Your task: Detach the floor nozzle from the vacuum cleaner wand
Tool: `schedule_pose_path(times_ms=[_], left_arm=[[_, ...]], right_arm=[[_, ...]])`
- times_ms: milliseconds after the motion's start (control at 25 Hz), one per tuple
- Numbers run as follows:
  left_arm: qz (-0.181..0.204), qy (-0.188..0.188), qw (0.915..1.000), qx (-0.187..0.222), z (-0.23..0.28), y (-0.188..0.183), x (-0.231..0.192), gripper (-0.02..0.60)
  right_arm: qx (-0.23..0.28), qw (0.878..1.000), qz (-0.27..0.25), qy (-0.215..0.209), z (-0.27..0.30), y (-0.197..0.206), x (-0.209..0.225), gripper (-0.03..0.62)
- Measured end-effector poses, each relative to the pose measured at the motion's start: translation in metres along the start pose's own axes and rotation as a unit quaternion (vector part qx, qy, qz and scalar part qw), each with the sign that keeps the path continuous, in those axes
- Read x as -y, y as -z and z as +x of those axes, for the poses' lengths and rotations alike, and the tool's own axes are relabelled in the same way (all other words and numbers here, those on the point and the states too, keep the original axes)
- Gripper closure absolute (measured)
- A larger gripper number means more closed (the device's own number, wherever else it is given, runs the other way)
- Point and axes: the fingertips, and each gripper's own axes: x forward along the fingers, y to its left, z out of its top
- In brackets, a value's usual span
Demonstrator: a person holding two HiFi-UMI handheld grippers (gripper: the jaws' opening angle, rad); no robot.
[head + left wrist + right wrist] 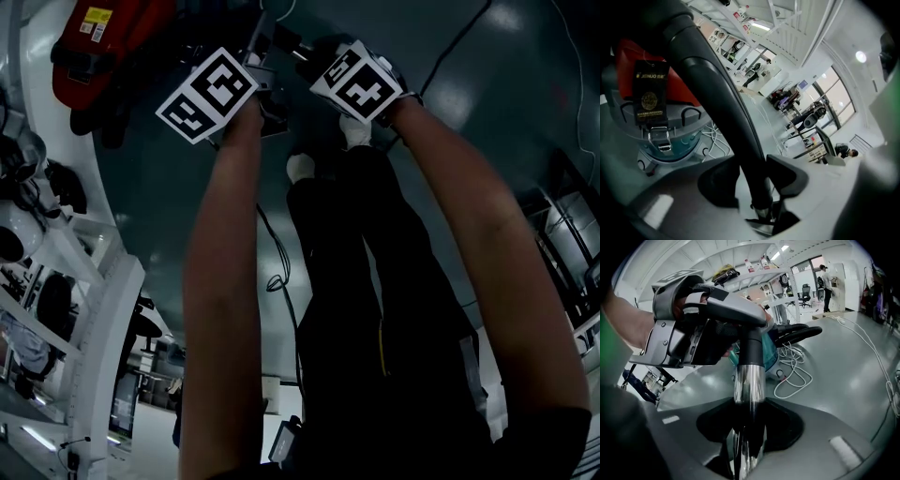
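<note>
Chrome wand (749,380) runs between the jaws of my right gripper (749,432), low in the right gripper view, and they are clamped on it. My left gripper (757,190) looks clamped on the black tube (722,93) just above, where the wand joins it. I cannot find the nozzle in any view. I think it is at the far end of the wand, out of sight.

That is my first worry. I hold the top of the wand, not the nozzle joint, so a pull here may open the wrong joint. Chrome is smooth, so my right jaws may slip if I twist hard. The red vacuum (103,47) sits at the upper left of the head view, and a black hose (797,331) seems to join it to the tube. A big tug may drag it or tip it. A white cable (792,376) lies in loops on the floor beside it, and it may snag.

The grey floor (848,380) is smooth and shiny, with lamp spots on it. The room is big and bright. White racks (84,281) stand at the left of the head view, tall windows (834,98) show at the right of the left gripper view, and a person (828,280) stands far off at the upper right of the right gripper view.
</note>
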Motion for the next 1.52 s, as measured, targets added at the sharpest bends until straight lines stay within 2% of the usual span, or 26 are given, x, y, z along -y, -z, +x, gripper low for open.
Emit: schedule_pose_path(times_ms=[160, 560, 1000, 1160, 1280, 1400, 1520], left_arm=[[0.004, -0.004, 0.9999, -0.013, -0.006, -0.001, 0.013, 0.399], [0.037, -0.027, 0.999, 0.001, -0.005, -0.005, 0.032, 0.39], [0.035, -0.037, 0.9984, -0.025, -0.009, -0.006, 0.03, 0.387], [0.051, -0.053, 0.9972, -0.012, -0.016, -0.005, 0.028, 0.379], [0.041, -0.061, 0.9971, -0.015, -0.019, -0.001, 0.024, 0.38], [0.038, -0.051, 0.9975, -0.032, -0.017, 0.0, 0.022, 0.38], [0.044, -0.016, 0.9984, -0.031, -0.016, -0.001, 0.028, 0.38]], right_arm=[[-0.003, 1.0, 0.005, 0.004, -0.013, 0.0, -0.002, 0.439], [0.001, 1.0, 0.011, 0.008, -0.031, 0.0, 0.005, 0.441], [0.01, 1.0, 0.012, 0.003, -0.033, -0.001, 0.002, 0.442], [0.012, 1.0, 0.013, -0.003, -0.031, -0.001, -0.003, 0.441], [0.006, 1.0, 0.011, -0.013, -0.029, 0.003, -0.008, 0.442], [0.013, 1.0, 0.012, -0.007, -0.029, 0.006, -0.01, 0.442], [0.018, 1.0, 0.012, -0.014, -0.03, 0.005, -0.008, 0.442]])
